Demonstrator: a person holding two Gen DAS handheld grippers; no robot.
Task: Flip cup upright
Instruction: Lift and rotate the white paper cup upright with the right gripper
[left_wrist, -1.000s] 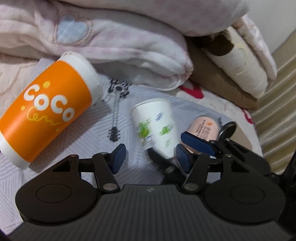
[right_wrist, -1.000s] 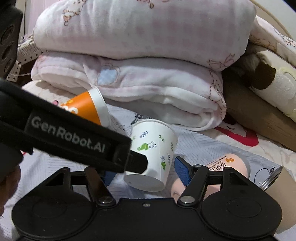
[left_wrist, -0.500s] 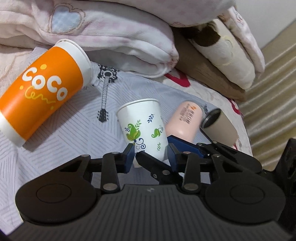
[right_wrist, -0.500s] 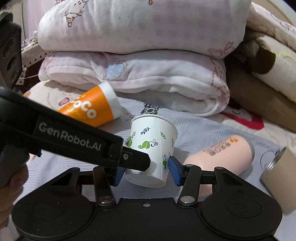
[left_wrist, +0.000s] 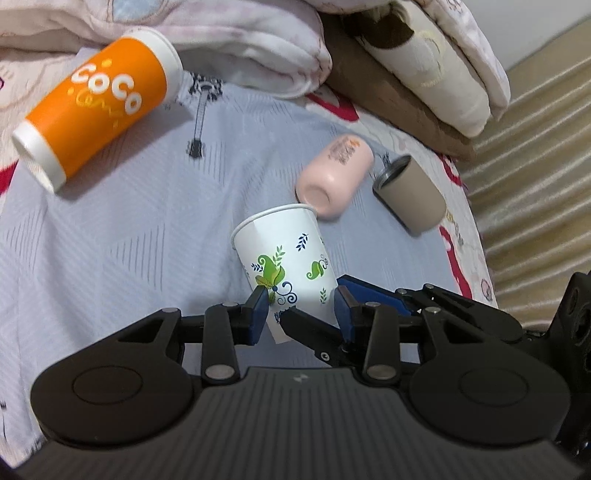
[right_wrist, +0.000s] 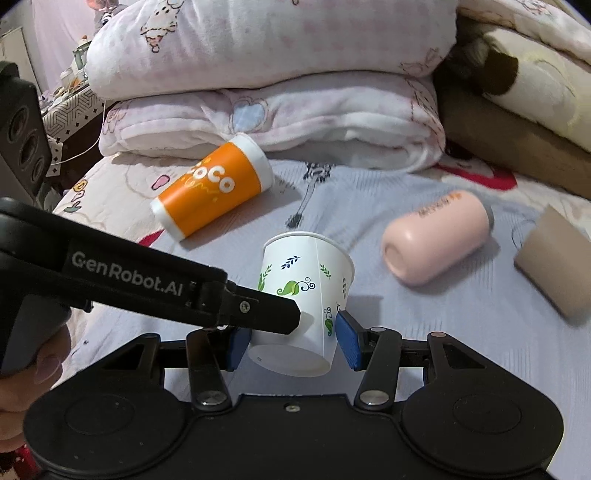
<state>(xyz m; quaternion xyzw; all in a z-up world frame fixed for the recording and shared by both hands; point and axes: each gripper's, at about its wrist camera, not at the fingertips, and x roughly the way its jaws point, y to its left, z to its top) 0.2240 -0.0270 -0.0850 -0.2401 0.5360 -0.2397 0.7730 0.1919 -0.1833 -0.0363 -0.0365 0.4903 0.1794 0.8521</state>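
A white paper cup (left_wrist: 288, 254) with green leaf prints is held above the bedsheet, rim away from the cameras, base toward them. My left gripper (left_wrist: 299, 308) is shut on its lower wall. My right gripper (right_wrist: 291, 341) is shut on the same cup (right_wrist: 306, 291) near its base. In the right wrist view the left gripper's finger (right_wrist: 258, 308) crosses in front of the cup from the left. Both blue pads press the cup's sides.
An orange COCO cup (left_wrist: 96, 107) lies on its side at the left. A pink bottle (left_wrist: 334, 173) and a tan cylinder (left_wrist: 410, 195) lie at the right. Folded blankets (right_wrist: 273, 74) are stacked behind. The bed's edge (left_wrist: 476, 236) runs along the right.
Both grippers have lifted the paper cup off the sheet and pulled it back from the blankets. The other cups look farther away and more of the bed shows.
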